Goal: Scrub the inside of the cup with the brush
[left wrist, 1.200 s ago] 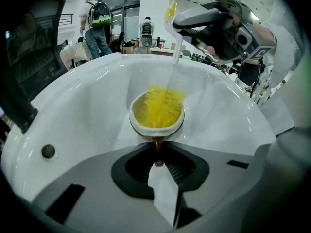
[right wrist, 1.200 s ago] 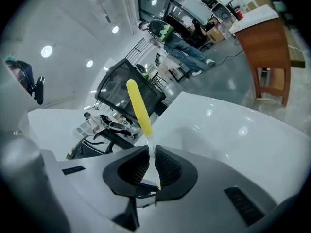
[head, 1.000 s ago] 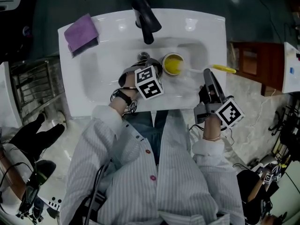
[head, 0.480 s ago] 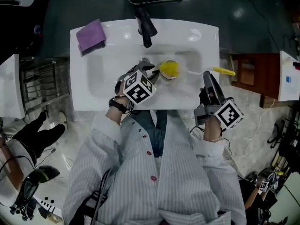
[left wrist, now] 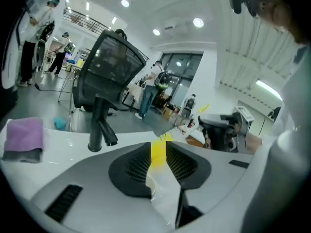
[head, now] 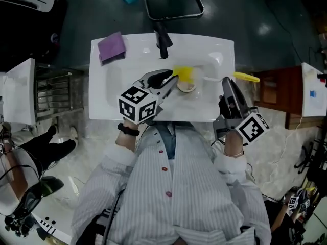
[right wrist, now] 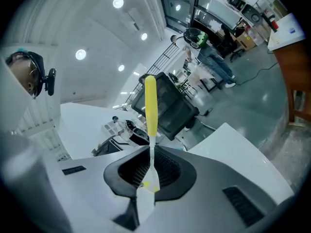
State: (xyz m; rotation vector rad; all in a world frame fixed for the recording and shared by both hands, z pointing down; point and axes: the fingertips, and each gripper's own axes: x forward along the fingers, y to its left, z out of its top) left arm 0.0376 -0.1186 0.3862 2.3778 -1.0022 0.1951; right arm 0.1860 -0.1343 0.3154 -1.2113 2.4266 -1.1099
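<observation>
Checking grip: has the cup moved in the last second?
Yes. The cup, upright before, now tips with its mouth toward the faucet, held in the left claw.

Yellow-handled brush (right wrist: 151,106) clamped between jaws of right gripper (right wrist: 149,159), handle upward

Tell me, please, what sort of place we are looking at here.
Probably a lab or open workshop, not a bathroom: the white washbasin with its black tap faces an open grey floor, an office chair sits behind it, and people stand about beyond.
</observation>
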